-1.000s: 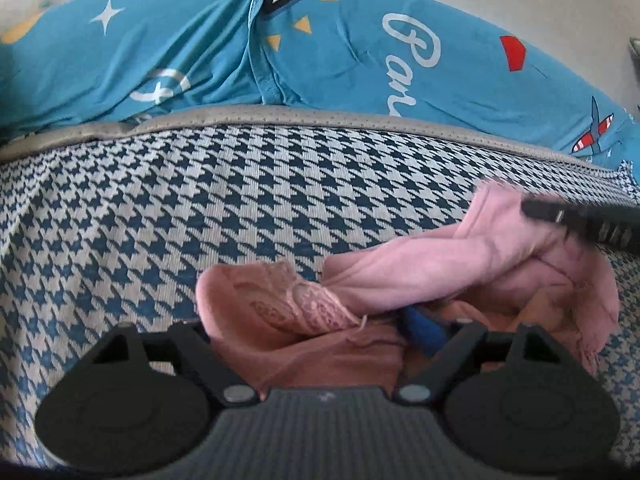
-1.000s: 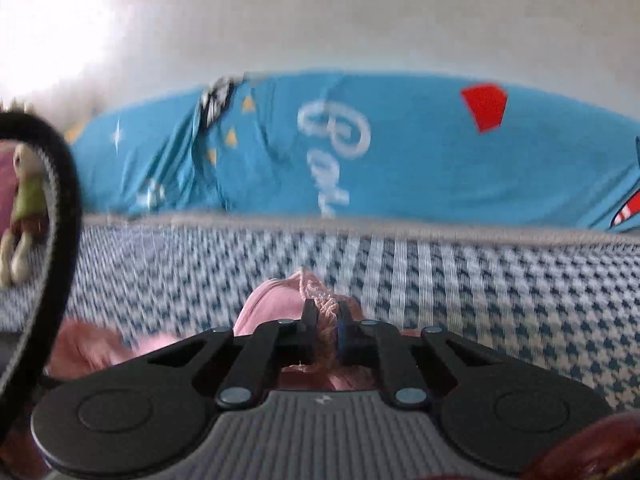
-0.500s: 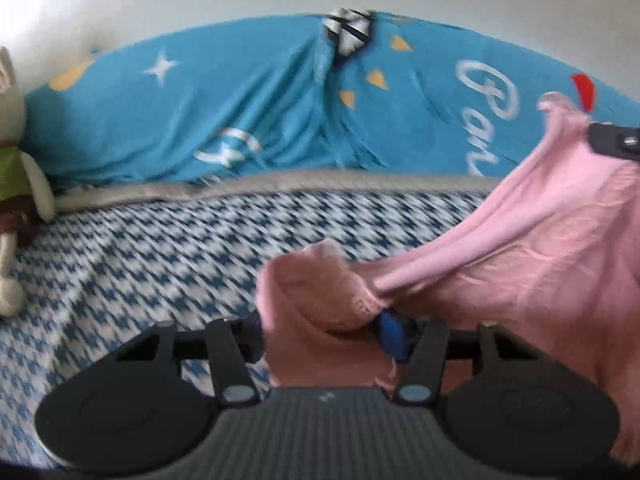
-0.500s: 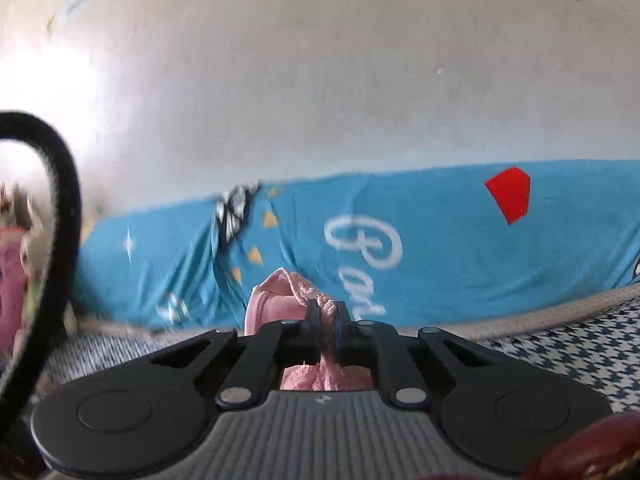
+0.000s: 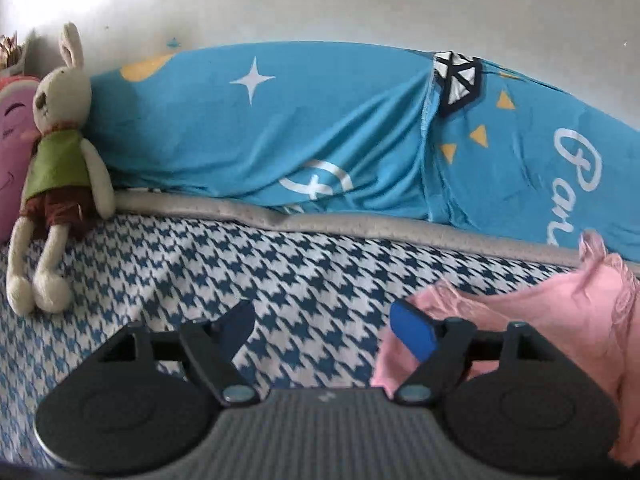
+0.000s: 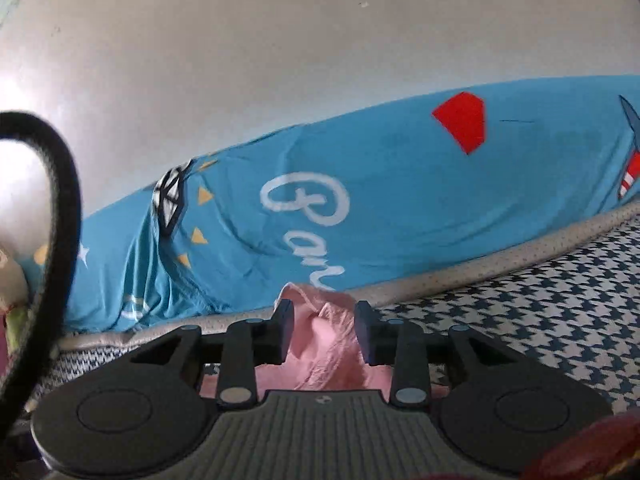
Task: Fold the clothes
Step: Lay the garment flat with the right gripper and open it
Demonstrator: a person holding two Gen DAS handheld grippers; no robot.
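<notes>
The pink garment [image 5: 560, 320] lies bunched on the blue-and-white checked bed sheet [image 5: 200, 272], at the right of the left wrist view. My left gripper [image 5: 322, 314] hangs over the sheet with its jaws opening wide. Nothing is between them, and the garment sits just outside its right fingertip [image 5: 412, 332]. In the right wrist view a fold of the pink garment [image 6: 328, 344] stands between the fingers of my right gripper [image 6: 322, 320]. Those jaws are opening and the pads no longer pinch the cloth.
A blue printed duvet [image 5: 320, 140] is heaped along the wall behind the bed's grey edge [image 5: 360, 232]. A rabbit toy [image 5: 56, 152] and a pink cushion [image 5: 12, 140] sit at the far left. A black cable [image 6: 68, 220] loops at the left of the right wrist view.
The left gripper let go of the pink garment, opened wide and swung left, bringing the rabbit toy into view. The right gripper's jaws parted around the cloth it was pinching and it rolled.
</notes>
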